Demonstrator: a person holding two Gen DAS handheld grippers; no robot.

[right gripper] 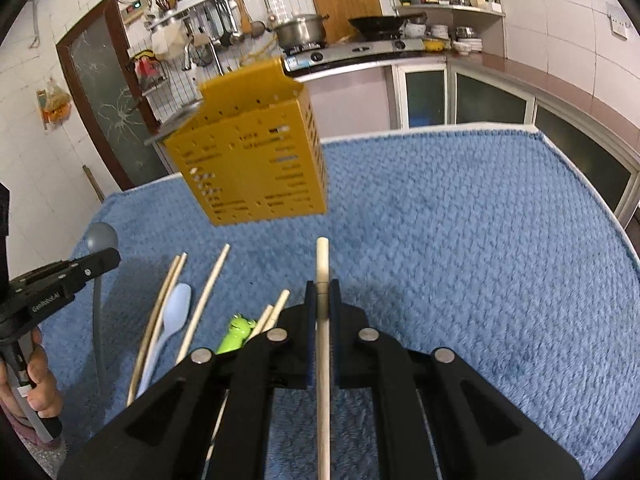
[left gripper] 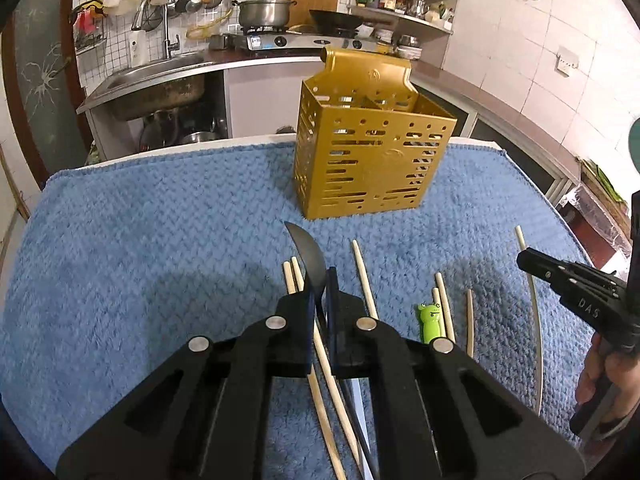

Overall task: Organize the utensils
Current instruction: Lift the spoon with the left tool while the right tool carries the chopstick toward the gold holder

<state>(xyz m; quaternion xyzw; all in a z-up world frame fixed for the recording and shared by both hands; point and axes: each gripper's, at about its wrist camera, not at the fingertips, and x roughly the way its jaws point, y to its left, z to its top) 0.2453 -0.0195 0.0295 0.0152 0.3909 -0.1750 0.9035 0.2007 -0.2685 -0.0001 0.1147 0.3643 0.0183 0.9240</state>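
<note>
Now the left gripper (left gripper: 320, 288) jaws are closed on a grey plastic spoon (left gripper: 306, 254); the right gripper (right gripper: 323, 296) jaws clamp a pale wooden chopstick (right gripper: 322, 264) near the perforated golden metal holder (left gripper: 368, 152).

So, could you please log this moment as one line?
left gripper: shut on grey spoon | right gripper: shut on chopstick | gold holder: upright

towel (left gripper: 160, 220): nubby cloth | holder (left gripper: 368, 160): glossy plastic | chopsticks (left gripper: 364, 276): wood

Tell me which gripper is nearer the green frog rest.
Left. The left gripper, shut on the dark spoon, sits just beside the frog rest; the right gripper is farther off.
</note>
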